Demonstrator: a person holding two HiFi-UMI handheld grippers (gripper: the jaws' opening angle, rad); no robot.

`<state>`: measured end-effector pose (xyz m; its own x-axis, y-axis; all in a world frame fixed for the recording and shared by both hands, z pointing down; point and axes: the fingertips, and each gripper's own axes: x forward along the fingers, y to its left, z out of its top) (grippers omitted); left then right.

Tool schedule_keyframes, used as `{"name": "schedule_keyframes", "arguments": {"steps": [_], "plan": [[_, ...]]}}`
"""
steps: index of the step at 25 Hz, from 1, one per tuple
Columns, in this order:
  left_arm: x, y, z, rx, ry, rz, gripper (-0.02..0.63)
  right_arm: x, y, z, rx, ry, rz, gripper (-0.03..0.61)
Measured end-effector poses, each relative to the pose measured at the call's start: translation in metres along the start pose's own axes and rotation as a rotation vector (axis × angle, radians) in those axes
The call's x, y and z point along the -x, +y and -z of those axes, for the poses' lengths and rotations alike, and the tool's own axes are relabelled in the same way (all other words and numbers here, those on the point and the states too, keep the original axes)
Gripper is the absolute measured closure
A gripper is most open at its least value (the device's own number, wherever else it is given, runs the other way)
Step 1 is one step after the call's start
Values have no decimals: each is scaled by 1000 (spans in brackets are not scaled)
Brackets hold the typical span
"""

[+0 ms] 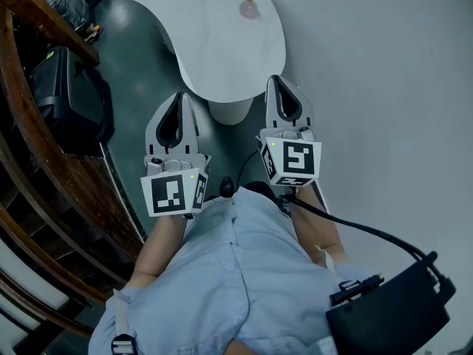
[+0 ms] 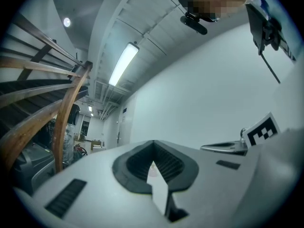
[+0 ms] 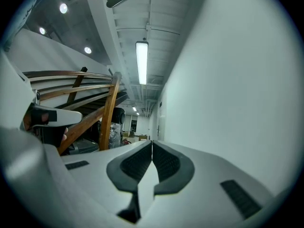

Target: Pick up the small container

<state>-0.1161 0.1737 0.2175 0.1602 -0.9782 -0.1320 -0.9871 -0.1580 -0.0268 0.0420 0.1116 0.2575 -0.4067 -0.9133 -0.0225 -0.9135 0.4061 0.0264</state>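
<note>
The small container (image 1: 249, 7) is a pale pink lidded pot standing near the far edge of a white rounded table (image 1: 214, 50) in the head view. Both grippers are held close to the person's body, short of the table's near edge and well apart from the container. My left gripper (image 1: 178, 95) has its jaws together with nothing between them; its own view shows the dark pads (image 2: 137, 163) meeting at the tip (image 2: 153, 142). My right gripper (image 1: 276, 78) is likewise shut and empty, its tips (image 3: 152, 142) pointing along a corridor.
The table stands on a white pedestal (image 1: 229, 112) over a dark green floor. A wooden stair railing (image 1: 44, 146) and a black bag (image 1: 66, 95) lie to the left. A white wall (image 1: 384, 87) runs along the right. A black device (image 1: 392, 309) hangs at the person's right hip.
</note>
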Motion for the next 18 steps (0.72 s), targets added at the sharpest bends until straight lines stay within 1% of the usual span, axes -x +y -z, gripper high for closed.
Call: {"name": "schedule_keyframes", "arguments": {"steps": [8,14,18], "plan": [[-15,3,25,18,6,9,615,-18,-13,16,22,5,25,577],[-28,5,39,14,29,10,615,-31,-22,32,9,19,38,577],[-49,16,36,14,46,15,615,-54,-21,26,13,26,37,577]]}}
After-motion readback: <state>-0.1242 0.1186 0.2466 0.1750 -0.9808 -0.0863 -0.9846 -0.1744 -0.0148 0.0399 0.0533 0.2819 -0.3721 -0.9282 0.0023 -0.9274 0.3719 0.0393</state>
